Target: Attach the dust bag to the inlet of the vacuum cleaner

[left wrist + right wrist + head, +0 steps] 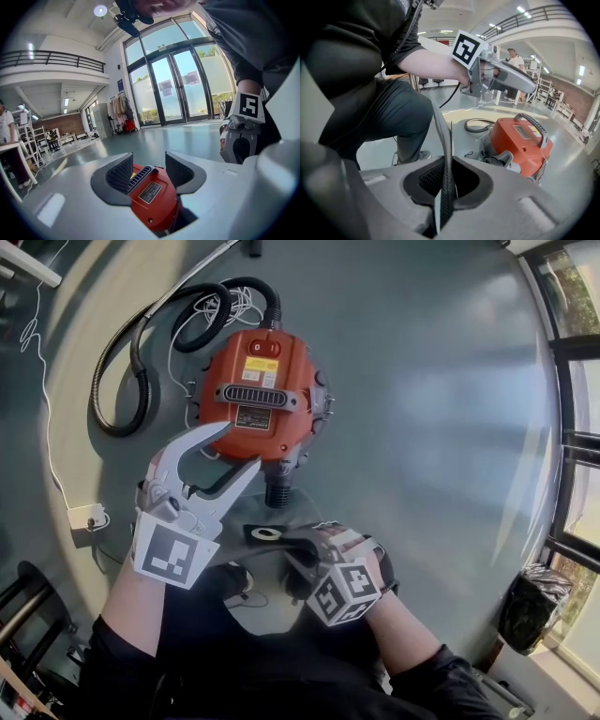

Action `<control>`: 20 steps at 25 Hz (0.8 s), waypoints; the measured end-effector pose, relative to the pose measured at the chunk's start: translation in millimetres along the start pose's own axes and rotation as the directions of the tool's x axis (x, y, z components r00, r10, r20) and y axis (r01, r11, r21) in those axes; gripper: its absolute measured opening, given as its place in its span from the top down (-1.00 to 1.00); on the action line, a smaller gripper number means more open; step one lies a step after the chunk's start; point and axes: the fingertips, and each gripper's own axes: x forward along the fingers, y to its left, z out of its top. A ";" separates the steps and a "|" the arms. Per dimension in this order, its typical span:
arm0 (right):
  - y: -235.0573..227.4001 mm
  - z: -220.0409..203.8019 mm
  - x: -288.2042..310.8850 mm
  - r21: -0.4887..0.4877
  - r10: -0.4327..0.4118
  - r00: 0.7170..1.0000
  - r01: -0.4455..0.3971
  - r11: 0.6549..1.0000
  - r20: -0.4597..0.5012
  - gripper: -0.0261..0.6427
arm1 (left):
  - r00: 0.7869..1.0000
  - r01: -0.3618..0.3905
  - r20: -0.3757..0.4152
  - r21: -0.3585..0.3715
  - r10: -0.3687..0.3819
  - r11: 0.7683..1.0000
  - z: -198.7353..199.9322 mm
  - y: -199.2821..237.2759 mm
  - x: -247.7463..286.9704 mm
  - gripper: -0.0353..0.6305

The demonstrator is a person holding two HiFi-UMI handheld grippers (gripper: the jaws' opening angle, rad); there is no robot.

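Observation:
The orange vacuum cleaner [255, 395] sits on the grey floor, its black inlet stub [278, 491] facing me. My left gripper [236, 448] hovers open over the vacuum's near side with nothing between its fingers; in its own view the vacuum [152, 197] shows beyond the left gripper [147, 171]. My right gripper [286, 542] is shut on the dust bag's dark collar [267, 533], whose ring hole lies just short of the inlet. In the right gripper view the thin dark bag edge [445, 154] stands clamped in the right gripper [447, 183]. The bag's body is hidden against my dark clothes.
A black hose [122, 381] loops left of the vacuum, beside white cable [225, 310]. A white socket box [86, 517] lies on the floor at the left. A black bin bag [534, 606] stands by the glass doors at the right. My knee [393, 117] is close behind.

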 end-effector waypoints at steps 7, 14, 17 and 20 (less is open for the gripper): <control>-8.4 -7.9 15.9 0.002 -0.001 1.000 0.001 1.000 0.017 0.87 | 0.999 -0.005 0.042 0.029 0.004 1.000 -15.3 -3.8 6.4 0.19; -17.4 -9.6 21.6 0.020 -0.004 1.000 0.004 1.000 0.023 0.87 | 0.996 -0.024 0.086 0.044 0.020 0.999 -33.1 -2.3 12.0 0.19; -21.2 -14.4 26.6 0.028 -0.011 1.000 0.010 1.000 0.022 0.87 | 0.994 -0.026 0.110 0.070 0.018 0.997 -34.9 1.3 17.0 0.19; -21.5 -17.7 30.4 0.034 -0.008 1.000 0.007 0.999 0.024 0.87 | 0.991 -0.025 0.132 0.108 0.011 0.994 -31.1 4.5 20.8 0.19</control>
